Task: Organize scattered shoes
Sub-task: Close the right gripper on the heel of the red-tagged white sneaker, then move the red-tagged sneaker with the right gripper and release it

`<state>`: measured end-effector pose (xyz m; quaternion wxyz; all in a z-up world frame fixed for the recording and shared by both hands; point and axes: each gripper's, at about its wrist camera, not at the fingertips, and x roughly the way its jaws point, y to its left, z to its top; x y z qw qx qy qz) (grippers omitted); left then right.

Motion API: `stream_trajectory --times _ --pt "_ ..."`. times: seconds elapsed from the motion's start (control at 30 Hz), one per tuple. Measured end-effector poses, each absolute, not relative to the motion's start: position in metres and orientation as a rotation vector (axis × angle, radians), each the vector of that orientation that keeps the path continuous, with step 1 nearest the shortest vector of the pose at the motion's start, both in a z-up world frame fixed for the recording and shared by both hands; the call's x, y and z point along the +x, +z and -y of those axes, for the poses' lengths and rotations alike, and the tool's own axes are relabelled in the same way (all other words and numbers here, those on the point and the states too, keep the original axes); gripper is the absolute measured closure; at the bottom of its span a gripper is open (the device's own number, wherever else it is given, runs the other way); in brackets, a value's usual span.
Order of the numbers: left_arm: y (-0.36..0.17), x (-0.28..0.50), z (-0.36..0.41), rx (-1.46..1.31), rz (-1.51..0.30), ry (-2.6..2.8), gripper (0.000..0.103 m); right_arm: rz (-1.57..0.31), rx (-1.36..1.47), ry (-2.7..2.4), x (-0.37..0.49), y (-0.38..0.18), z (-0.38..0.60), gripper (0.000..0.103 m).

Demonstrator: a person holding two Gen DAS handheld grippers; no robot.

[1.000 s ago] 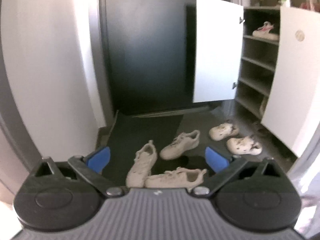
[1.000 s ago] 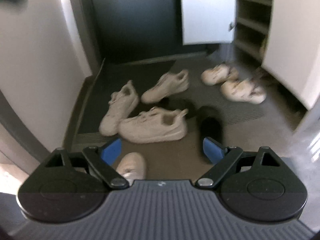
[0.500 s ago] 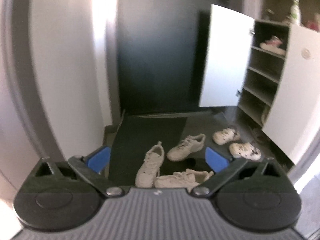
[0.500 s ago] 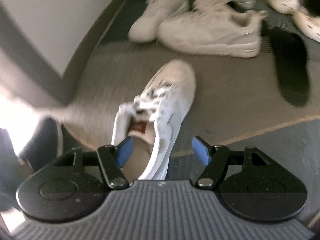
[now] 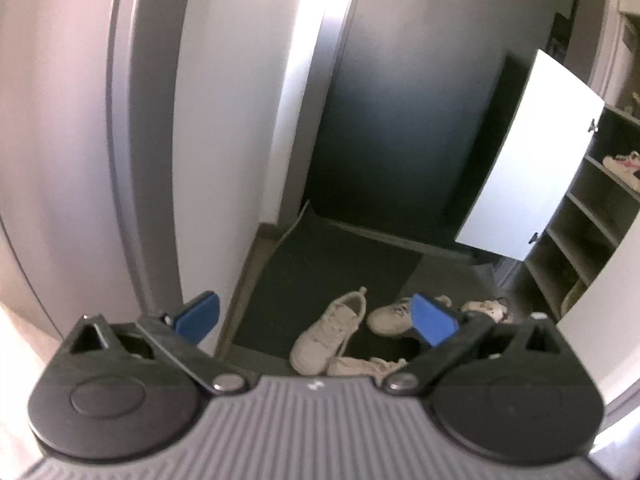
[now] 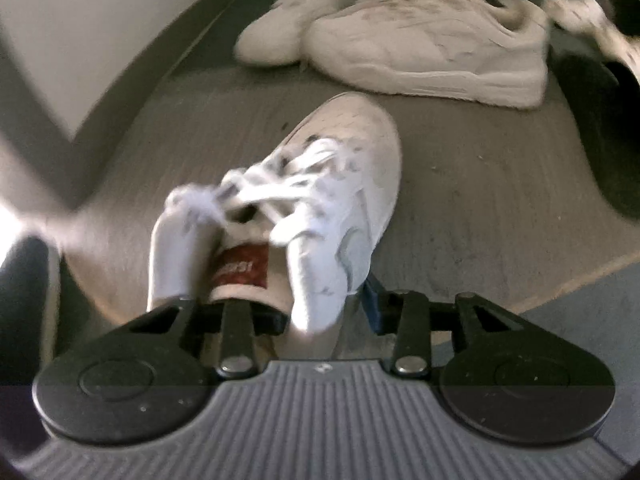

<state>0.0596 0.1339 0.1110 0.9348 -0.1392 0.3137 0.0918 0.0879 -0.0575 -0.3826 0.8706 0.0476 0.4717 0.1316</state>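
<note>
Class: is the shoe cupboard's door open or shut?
Open: the white door stands swung outward, with the shelves behind it exposed.

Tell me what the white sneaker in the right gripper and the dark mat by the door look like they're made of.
The white sneaker looks like smooth leather or synthetic leather with a faint sheen, flat woven laces and a red fabric tongue label; which of the two I can't tell. The dark mat looks like low-pile carpet or ribbed rubber: matte and near black, its weave too small to make out.

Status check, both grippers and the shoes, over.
Left gripper open, empty, held high. Right gripper shut on white sneaker at its heel. Other sneakers on mat beyond; nothing blocking.
</note>
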Motion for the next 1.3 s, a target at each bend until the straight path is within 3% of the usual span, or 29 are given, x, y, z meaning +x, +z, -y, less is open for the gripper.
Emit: stream_trajectory --times 0.5,0.9,1.0,1.07,1.1,1.2,1.27,1.3 --pt "0.082 0.074 -0.142 -0.413 -0.717 0.142 0.000 -0.916 0.284 0.343 0.090 -0.367 0.009 0.070" --pt "0.075 0.081 -0.140 -0.371 -0.733 0.164 0.000 -1.125 0.271 0.405 0.090 -0.377 -0.022 0.062" --pt "0.078 0.079 -0.134 -0.351 -0.727 0.156 0.000 -1.132 0.282 0.422 0.087 -0.364 -0.012 0.054" --pt "0.079 0.079 -0.129 -0.340 -0.723 0.147 0.000 -1.127 0.295 0.426 0.082 -0.353 -0.004 0.029" --pt "0.080 0.078 -0.127 -0.332 -0.722 0.141 0.000 -1.124 0.296 0.423 0.080 -0.348 -0.002 0.024" --pt "0.083 0.079 -0.116 -0.291 -0.721 0.110 0.000 -1.070 0.368 0.431 0.071 -0.319 0.019 0.024" --pt "0.084 0.080 -0.107 -0.244 -0.720 0.085 0.000 -1.035 0.422 0.406 0.072 -0.295 0.036 0.012" --pt "0.083 0.079 -0.104 -0.227 -0.717 0.086 0.000 -1.013 0.438 0.396 0.073 -0.281 0.046 0.012"
